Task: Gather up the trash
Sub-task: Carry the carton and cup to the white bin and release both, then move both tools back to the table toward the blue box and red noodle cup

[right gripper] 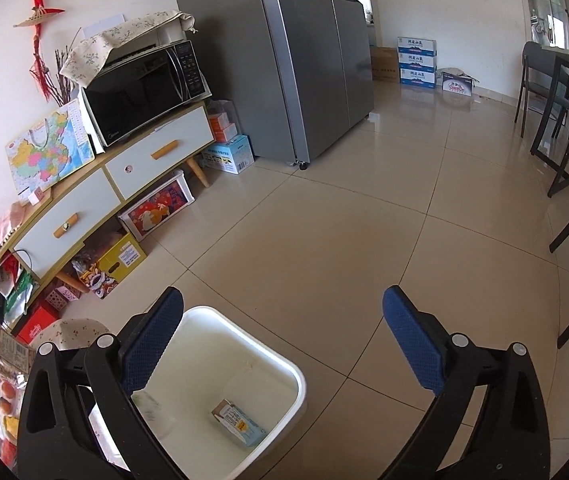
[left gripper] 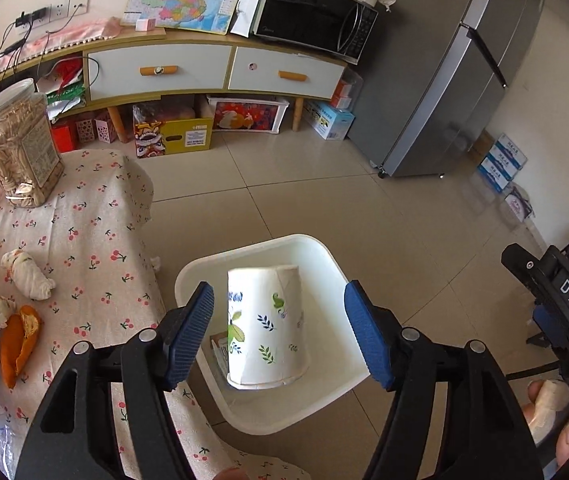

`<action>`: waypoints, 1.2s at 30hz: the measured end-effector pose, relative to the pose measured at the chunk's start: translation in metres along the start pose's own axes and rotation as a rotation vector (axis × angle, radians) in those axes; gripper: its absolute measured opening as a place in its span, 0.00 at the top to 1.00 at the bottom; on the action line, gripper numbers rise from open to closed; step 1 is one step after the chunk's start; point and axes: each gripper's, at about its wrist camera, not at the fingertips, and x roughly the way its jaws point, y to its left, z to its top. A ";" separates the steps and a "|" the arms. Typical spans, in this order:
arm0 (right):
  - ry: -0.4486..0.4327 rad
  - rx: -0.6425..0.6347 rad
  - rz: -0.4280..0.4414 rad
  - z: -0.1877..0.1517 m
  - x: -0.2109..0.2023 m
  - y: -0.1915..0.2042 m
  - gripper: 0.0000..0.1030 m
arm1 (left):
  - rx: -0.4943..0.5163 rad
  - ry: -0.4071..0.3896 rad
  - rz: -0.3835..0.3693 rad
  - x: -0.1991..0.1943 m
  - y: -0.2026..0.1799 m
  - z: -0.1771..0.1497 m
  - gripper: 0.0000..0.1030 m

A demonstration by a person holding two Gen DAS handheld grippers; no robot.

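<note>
Two open grippers over one white plastic bin, a paper cup dropping in.

The left gripper [left gripper: 280, 332] stands released, its blue pads clear on both sides of one white paper cup with green and blue leaf print [left gripper: 266, 324], upside down and tilted, in the mouth of the white square plastic bin [left gripper: 324, 256]. The right gripper [right gripper: 284, 344] gapes wide with nothing between its pads. In the bin lies one small flattened drink carton [right gripper: 238, 422]. On the cherry-print tablecloth [left gripper: 96, 240] beside the bin lie two crumpled white tissues [left gripper: 28, 274], one piece of orange peel [left gripper: 18, 342], and one clear plastic jar of pale snacks [left gripper: 20, 148]. Beyond stand one black microwave [left gripper: 316, 20] and one grey refrigerator [left gripper: 456, 68].
</note>
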 end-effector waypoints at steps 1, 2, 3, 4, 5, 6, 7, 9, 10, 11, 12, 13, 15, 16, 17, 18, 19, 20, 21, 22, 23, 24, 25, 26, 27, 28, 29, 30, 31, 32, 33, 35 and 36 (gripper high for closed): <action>-0.003 0.000 0.000 0.001 -0.001 0.000 0.07 | 0.004 0.001 0.002 0.000 -0.002 -0.001 0.30; -0.007 -0.002 0.000 0.001 -0.002 0.000 0.07 | 0.007 0.000 0.005 -0.001 -0.003 -0.002 0.27; -0.012 -0.005 -0.001 0.001 -0.003 0.000 0.07 | 0.009 -0.005 0.009 -0.002 -0.003 -0.002 0.26; -0.018 -0.009 -0.004 0.001 -0.004 0.000 0.07 | 0.011 -0.010 0.016 -0.004 -0.002 -0.003 0.24; -0.024 -0.011 -0.006 0.001 -0.005 0.001 0.07 | 0.013 -0.016 0.024 -0.006 -0.001 -0.003 0.22; -0.028 -0.014 -0.007 0.001 -0.006 0.001 0.07 | 0.016 -0.020 0.033 -0.008 0.001 -0.003 0.22; -0.030 -0.017 -0.005 0.000 -0.007 0.003 0.07 | 0.020 -0.025 0.048 -0.011 0.004 -0.004 0.22; -0.028 -0.028 0.003 -0.002 -0.008 0.006 0.07 | 0.027 -0.039 0.085 -0.016 0.009 -0.004 0.21; -0.027 -0.036 0.007 -0.003 -0.009 0.009 0.07 | 0.031 -0.049 0.101 -0.020 0.014 -0.004 0.21; -0.026 -0.046 0.011 -0.005 -0.009 0.012 0.07 | 0.033 -0.058 0.120 -0.024 0.018 -0.004 0.20; -0.025 -0.058 0.015 -0.007 -0.010 0.016 0.07 | 0.035 -0.068 0.143 -0.028 0.022 -0.004 0.19; -0.025 -0.072 0.020 -0.010 -0.011 0.022 0.07 | 0.035 -0.078 0.165 -0.032 0.027 -0.004 0.18; -0.024 -0.106 0.034 -0.015 -0.014 0.033 0.07 | 0.031 -0.096 0.193 -0.041 0.038 -0.004 0.18; -0.023 -0.125 0.041 -0.018 -0.015 0.040 0.07 | 0.025 -0.104 0.205 -0.046 0.044 -0.003 0.18; -0.023 -0.143 0.049 -0.021 -0.017 0.046 0.07 | 0.019 -0.110 0.219 -0.050 0.051 -0.003 0.18; -0.022 -0.162 0.060 -0.025 -0.019 0.052 0.07 | 0.012 -0.116 0.235 -0.055 0.058 -0.004 0.18; -0.021 -0.178 0.072 -0.029 -0.021 0.059 0.07 | 0.005 -0.121 0.250 -0.059 0.064 -0.004 0.18; -0.021 -0.195 0.083 -0.033 -0.024 0.067 0.07 | -0.002 -0.124 0.263 -0.062 0.072 -0.004 0.18; -0.022 -0.212 0.093 -0.036 -0.027 0.073 0.07 | -0.011 -0.125 0.272 -0.066 0.079 -0.004 0.18; -0.023 -0.230 0.102 -0.040 -0.029 0.080 0.07 | -0.019 -0.127 0.282 -0.069 0.086 -0.005 0.18; -0.023 -0.247 0.110 -0.045 -0.032 0.087 0.07 | -0.027 -0.127 0.293 -0.072 0.094 -0.006 0.18; -0.022 -0.265 0.120 -0.048 -0.033 0.094 0.07 | -0.033 -0.127 0.304 -0.075 0.101 -0.007 0.18; -0.019 -0.281 0.130 -0.052 -0.035 0.100 0.07 | -0.038 -0.128 0.316 -0.078 0.108 -0.008 0.18; -0.017 -0.296 0.139 -0.056 -0.037 0.108 0.07 | -0.043 -0.129 0.328 -0.080 0.115 -0.009 0.18; -0.015 -0.310 0.147 -0.060 -0.039 0.115 0.07 | -0.047 -0.129 0.339 -0.083 0.122 -0.011 0.18; -0.014 -0.323 0.156 -0.064 -0.041 0.121 0.07 | -0.050 -0.130 0.350 -0.085 0.128 -0.013 0.18; -0.013 -0.336 0.164 -0.068 -0.043 0.127 0.07 | -0.055 -0.130 0.362 -0.088 0.135 -0.014 0.18; -0.013 -0.349 0.172 -0.071 -0.044 0.133 0.07 | -0.062 -0.131 0.373 -0.090 0.142 -0.016 0.18; -0.012 -0.360 0.180 -0.075 -0.046 0.139 0.07 | -0.069 -0.133 0.383 -0.093 0.150 -0.018 0.18; -0.010 -0.369 0.188 -0.078 -0.047 0.145 0.07 | -0.079 -0.134 0.391 -0.096 0.158 -0.020 0.18; -0.007 -0.378 0.196 -0.081 -0.049 0.150 0.07 | -0.089 -0.134 0.400 -0.099 0.165 -0.022 0.18; -0.001 -0.393 0.213 -0.087 -0.051 0.161 0.07 | -0.110 -0.134 0.418 -0.105 0.181 -0.025 0.18; 0.001 -0.400 0.223 -0.091 -0.053 0.165 0.07 | -0.120 -0.134 0.427 -0.108 0.190 -0.026 0.18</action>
